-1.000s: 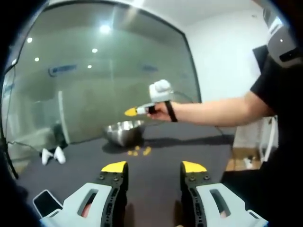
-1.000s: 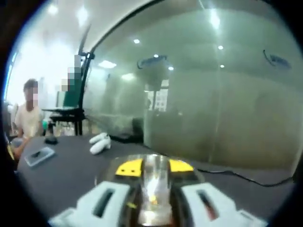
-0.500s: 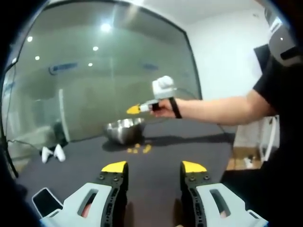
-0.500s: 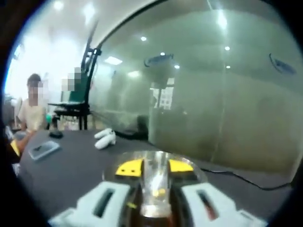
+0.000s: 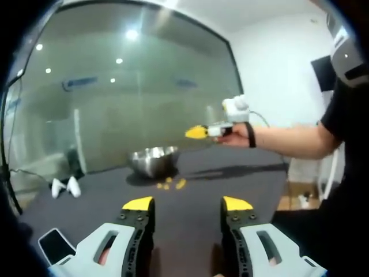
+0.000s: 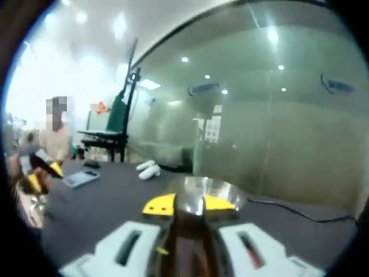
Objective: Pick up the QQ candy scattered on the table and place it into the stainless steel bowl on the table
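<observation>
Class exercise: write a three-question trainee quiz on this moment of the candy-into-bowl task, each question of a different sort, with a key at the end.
1. True or false: the candies on the table lie inside the stainless steel bowl.
2. Multiple choice: in the left gripper view, the right gripper is A) resting on the table, B) held in the air, up and to the right of the bowl, C) inside the bowl.
3. Fill in: the left gripper has its jaws ____ with nothing between them.

Key: 1 false, they lie on the table just in front of the bowl; 2 B; 3 open.
</observation>
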Tool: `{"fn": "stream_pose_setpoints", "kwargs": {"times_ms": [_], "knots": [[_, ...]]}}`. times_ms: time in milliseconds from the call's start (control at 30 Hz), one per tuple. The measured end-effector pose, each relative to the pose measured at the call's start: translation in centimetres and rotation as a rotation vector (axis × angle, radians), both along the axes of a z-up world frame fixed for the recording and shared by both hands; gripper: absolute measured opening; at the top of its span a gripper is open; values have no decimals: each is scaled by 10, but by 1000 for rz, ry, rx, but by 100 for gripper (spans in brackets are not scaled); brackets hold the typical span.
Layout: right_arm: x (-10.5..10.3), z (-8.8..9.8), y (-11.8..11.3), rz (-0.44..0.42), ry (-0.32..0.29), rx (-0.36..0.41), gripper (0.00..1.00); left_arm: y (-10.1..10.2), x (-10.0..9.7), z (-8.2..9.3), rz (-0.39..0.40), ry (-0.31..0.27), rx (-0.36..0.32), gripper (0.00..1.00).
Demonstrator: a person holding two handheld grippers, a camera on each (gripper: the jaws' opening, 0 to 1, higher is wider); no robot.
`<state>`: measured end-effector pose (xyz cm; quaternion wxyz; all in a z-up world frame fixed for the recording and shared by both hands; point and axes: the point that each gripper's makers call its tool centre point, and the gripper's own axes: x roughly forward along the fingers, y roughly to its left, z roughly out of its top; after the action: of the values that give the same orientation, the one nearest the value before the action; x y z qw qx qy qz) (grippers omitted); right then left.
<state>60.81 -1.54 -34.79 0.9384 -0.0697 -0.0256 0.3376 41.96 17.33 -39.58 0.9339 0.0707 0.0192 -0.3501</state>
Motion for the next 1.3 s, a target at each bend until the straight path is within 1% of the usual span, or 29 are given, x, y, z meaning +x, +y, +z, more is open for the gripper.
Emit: {"fn": "stream_pose_setpoints", "kwargs": {"times_ms": [33,167,233,267,333,367,500,733,767,800,867,933,967,1000,1033,1067,1133,1200,1233,1300], "knots": [[-6,-4,-6,-2,8,7,17,0,1,-1,1,2,-3,48],[-23,-20,-19,2,30,-6,17,-4,3,-1,-9,0,6,48],[-31,-26,-21,18,25,-22,17,-6,2,1,-16,-6,2,49],[-34,-27,-25,17,-12,-58,17,-7,2,1,-15,-7,0,51],[-36,-33,-28,20,-1,-60,17,-7,3,1,-6,-5,0,55],[-38,-36,-28,29,9,-56,17,-6,4,1,-3,-4,4,55],[-38,-40,-27,36,17,-60,17,-8,5,-1,-7,-1,7,53],[-38,-57,-8,102,56,-101,17,-7,6,-5,-11,11,14,53],[-38,-59,-4,118,67,-101,17,-6,6,-6,-10,13,15,53],[-38,-65,0,134,87,-117,17,-6,6,-6,-9,13,16,53],[-35,-69,3,139,86,-125,17,-3,5,-7,-8,14,14,53],[-34,-76,9,167,118,-128,17,-2,4,-7,-4,12,12,53],[-35,-79,14,197,127,-125,17,0,4,-7,-2,10,11,53],[-34,-82,18,225,161,-99,17,2,4,-6,3,9,6,53],[-29,-84,20,230,160,-99,17,3,4,-6,6,9,1,53],[-26,-88,22,232,171,-103,17,3,4,-6,8,8,-1,53],[-20,-98,26,232,188,-152,17,4,3,-6,10,9,2,53],[-16,-103,34,241,217,-149,17,4,2,-6,8,8,1,53],[-13,-105,38,241,219,-153,17,5,2,-6,8,8,-1,53],[-10,-109,44,243,221,-183,17,5,2,-6,10,7,-1,53]]}}
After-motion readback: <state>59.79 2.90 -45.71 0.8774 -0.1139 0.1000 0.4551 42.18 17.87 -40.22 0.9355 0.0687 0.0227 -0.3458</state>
